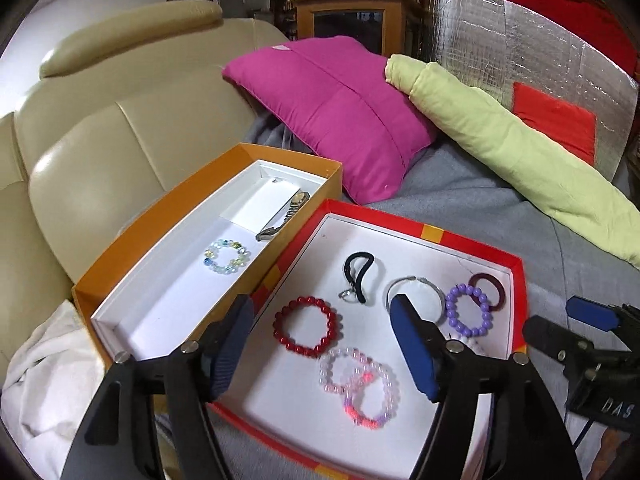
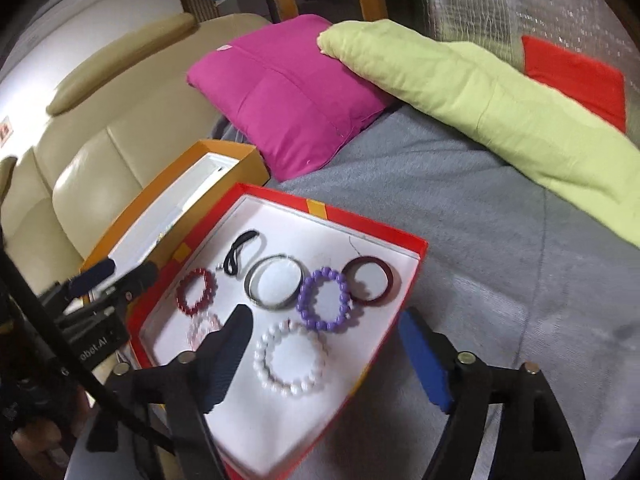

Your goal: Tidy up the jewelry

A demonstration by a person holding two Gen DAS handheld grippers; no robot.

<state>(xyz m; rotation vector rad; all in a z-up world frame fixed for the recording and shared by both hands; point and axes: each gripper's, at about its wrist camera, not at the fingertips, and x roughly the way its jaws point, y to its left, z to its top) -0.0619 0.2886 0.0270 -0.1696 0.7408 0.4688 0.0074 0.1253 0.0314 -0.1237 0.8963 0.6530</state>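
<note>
Clearly between picks: both the left claw (image 1: 322, 344) and right claw (image 2: 328, 354) hang wide and empty over the red box (image 1: 432, 235); next, choose a bracelet (image 1: 306, 327) for the orange box (image 1: 172, 200).
</note>
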